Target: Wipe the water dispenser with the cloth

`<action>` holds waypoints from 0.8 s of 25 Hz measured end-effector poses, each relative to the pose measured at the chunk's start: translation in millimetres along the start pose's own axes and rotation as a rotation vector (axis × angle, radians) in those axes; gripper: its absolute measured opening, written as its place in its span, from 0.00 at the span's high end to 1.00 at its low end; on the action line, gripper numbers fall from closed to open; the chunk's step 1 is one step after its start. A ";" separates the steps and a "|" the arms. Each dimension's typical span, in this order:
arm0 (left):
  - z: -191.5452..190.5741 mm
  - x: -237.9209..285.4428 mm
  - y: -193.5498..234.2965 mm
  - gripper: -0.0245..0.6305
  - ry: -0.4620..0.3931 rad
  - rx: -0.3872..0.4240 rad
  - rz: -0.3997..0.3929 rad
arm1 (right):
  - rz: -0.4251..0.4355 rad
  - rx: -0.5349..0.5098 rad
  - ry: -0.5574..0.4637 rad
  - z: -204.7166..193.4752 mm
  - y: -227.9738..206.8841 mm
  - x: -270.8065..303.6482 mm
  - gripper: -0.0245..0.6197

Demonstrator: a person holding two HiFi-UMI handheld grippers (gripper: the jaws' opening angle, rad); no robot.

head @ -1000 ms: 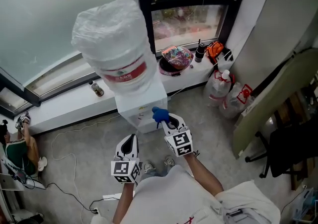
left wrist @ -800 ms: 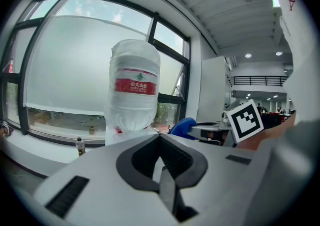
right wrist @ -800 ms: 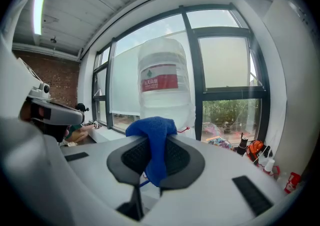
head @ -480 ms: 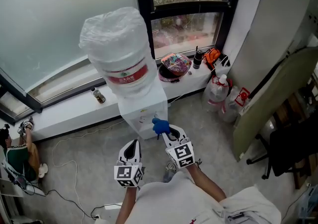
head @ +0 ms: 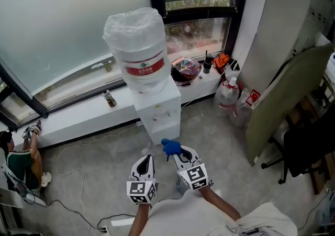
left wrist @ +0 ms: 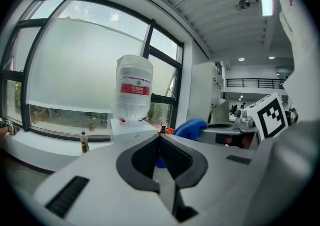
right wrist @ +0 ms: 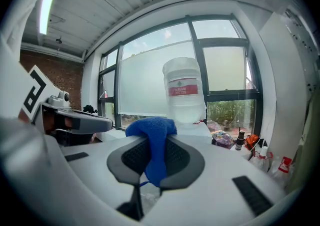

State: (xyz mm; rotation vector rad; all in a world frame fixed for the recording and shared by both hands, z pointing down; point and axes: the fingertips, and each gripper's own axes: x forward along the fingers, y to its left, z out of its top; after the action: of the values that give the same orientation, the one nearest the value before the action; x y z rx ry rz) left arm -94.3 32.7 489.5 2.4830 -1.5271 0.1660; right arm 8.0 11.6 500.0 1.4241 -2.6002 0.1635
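While the right hand-held gripper clamps the blue cloth, apart from the water dispenser, cloth hides its jaw tips; the left hand-held gripper is closed, empty.

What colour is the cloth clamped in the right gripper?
The cloth is solid blue, best seen in the right gripper view.

Label print on the water dispenser is unreadably small.
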 end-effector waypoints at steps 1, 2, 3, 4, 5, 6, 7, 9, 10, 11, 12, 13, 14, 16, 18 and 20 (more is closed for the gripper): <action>-3.8 -10.8 -2.0 0.94 -0.001 -0.002 0.000 | 0.003 0.003 0.000 -3.5 10.3 -7.7 0.88; -7.1 -21.6 -3.7 0.94 -0.002 -0.005 0.002 | 0.008 0.004 0.000 -6.3 20.5 -15.2 0.88; -10.8 -32.1 -5.4 0.94 -0.002 -0.008 0.005 | 0.014 0.005 0.000 -9.0 30.6 -23.0 0.88; -15.1 -42.2 -7.5 0.94 -0.002 -0.009 0.008 | 0.020 0.006 -0.001 -11.4 39.6 -31.3 0.88; -19.4 -51.8 -9.9 0.94 -0.001 -0.011 0.010 | 0.022 0.007 -0.002 -13.3 47.5 -39.8 0.88; -23.3 -61.1 -12.2 0.94 0.000 -0.013 0.012 | 0.024 0.008 -0.006 -14.5 54.8 -48.5 0.88; -26.6 -70.1 -14.2 0.94 0.000 -0.016 0.016 | 0.025 0.007 -0.010 -14.7 61.7 -57.0 0.88; -31.0 -86.1 -19.0 0.94 -0.004 -0.020 0.021 | 0.027 0.002 -0.021 -13.7 73.2 -73.4 0.88; -32.7 -92.9 -22.1 0.94 -0.006 -0.020 0.022 | 0.025 -0.001 -0.024 -13.7 77.7 -81.2 0.88; -34.8 -99.1 -25.3 0.94 -0.008 -0.020 0.021 | 0.024 -0.003 -0.025 -14.3 81.7 -88.6 0.88; -37.2 -104.7 -28.1 0.94 -0.009 -0.021 0.020 | 0.022 -0.006 -0.026 -15.2 85.5 -95.3 0.88; -39.7 -109.7 -30.4 0.94 -0.009 -0.023 0.020 | 0.022 -0.009 -0.028 -16.0 89.0 -101.2 0.88; -41.9 -114.1 -32.5 0.94 -0.010 -0.025 0.020 | 0.021 -0.012 -0.028 -16.8 92.1 -106.5 0.88; -45.2 -121.5 -37.5 0.94 -0.012 -0.029 0.018 | 0.016 -0.016 -0.026 -18.8 96.2 -116.3 0.88; -47.2 -127.1 -43.3 0.94 -0.014 -0.028 0.011 | 0.011 -0.018 -0.022 -21.6 99.1 -124.6 0.88; -48.2 -131.5 -48.4 0.94 -0.018 -0.026 0.003 | 0.009 -0.018 -0.022 -22.9 101.6 -131.3 0.88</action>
State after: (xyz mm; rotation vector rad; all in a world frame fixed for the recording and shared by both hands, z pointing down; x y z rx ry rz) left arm -109.8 179.5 502.3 2.4682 -1.5303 0.1243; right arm -6.1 178.6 494.5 1.4165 -2.6186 0.1256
